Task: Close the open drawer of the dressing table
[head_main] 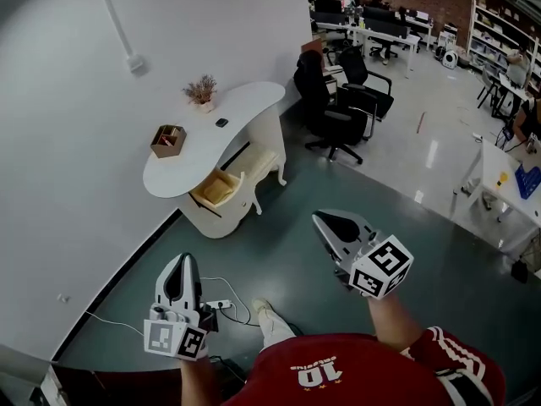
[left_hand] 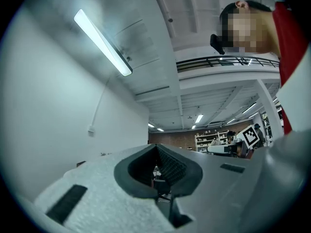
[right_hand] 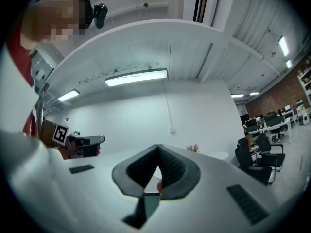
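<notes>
An open-plan office: rows of desks (head_main: 382,29), black swivel chairs (head_main: 335,108), storage shelves (head_main: 497,25).

Bare floor (head_main: 292,231) is left clear up to the dressing table (head_main: 254,100); nothing is set before its open drawer (head_main: 218,189). 2 black office chairs (head_main: 334,108) are crowded past the table's far end. A power strip (head_main: 218,304) and cable (head_main: 110,321) are laid near the white wall (head_main: 68,184).

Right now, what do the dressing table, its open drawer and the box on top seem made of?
The dressing table is likely painted wood or board, smooth matte white throughout. The open drawer seems bare pale wood, tan inside. The box is brown, wood or card; too small to tell.
</notes>
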`<state>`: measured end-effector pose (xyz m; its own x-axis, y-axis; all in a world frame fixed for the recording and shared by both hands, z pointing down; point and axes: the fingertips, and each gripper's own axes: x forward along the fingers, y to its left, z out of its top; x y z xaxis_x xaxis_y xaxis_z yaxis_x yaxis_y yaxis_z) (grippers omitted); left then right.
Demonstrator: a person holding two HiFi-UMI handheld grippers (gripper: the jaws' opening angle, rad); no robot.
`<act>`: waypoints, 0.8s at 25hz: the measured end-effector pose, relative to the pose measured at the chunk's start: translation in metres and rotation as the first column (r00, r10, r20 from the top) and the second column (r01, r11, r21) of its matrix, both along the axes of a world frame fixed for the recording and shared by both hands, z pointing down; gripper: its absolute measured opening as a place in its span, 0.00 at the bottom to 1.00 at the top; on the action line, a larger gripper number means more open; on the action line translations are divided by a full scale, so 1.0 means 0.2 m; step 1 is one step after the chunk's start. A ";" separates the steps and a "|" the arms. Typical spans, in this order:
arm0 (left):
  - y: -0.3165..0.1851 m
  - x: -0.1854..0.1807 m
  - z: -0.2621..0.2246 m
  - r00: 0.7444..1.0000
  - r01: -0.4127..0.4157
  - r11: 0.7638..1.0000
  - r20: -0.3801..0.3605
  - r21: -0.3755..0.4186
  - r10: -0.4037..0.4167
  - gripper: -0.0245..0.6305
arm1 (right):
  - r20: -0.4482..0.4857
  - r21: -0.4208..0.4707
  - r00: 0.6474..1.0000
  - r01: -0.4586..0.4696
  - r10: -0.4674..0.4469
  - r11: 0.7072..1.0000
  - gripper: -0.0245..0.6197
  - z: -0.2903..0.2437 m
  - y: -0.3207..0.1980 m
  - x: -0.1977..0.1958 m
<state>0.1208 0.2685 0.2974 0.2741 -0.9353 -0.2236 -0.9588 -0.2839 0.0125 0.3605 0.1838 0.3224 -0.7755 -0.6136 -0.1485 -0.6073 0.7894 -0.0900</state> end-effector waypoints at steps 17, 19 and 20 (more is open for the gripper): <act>-0.45 -0.47 0.05 0.997 0.056 0.998 -0.060 -0.030 -0.058 0.04 | -0.043 -0.030 0.995 0.085 -0.086 0.996 0.05 -0.01 -0.50 -0.49; -0.56 -0.55 0.05 0.996 0.054 0.998 -0.063 -0.027 -0.055 0.04 | -0.061 -0.029 0.994 0.085 -0.086 0.996 0.05 -0.02 -0.60 -0.58; -0.62 -0.59 0.05 0.997 0.048 0.998 -0.065 -0.026 -0.050 0.04 | -0.069 -0.025 0.994 0.081 -0.083 0.996 0.05 -0.02 -0.65 -0.62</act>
<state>0.0026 0.1447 0.3081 0.2132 -0.9527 -0.2164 -0.9684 -0.2354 0.0824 0.2364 0.0536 0.3175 -0.8314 -0.5501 -0.0788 -0.5461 0.8350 -0.0677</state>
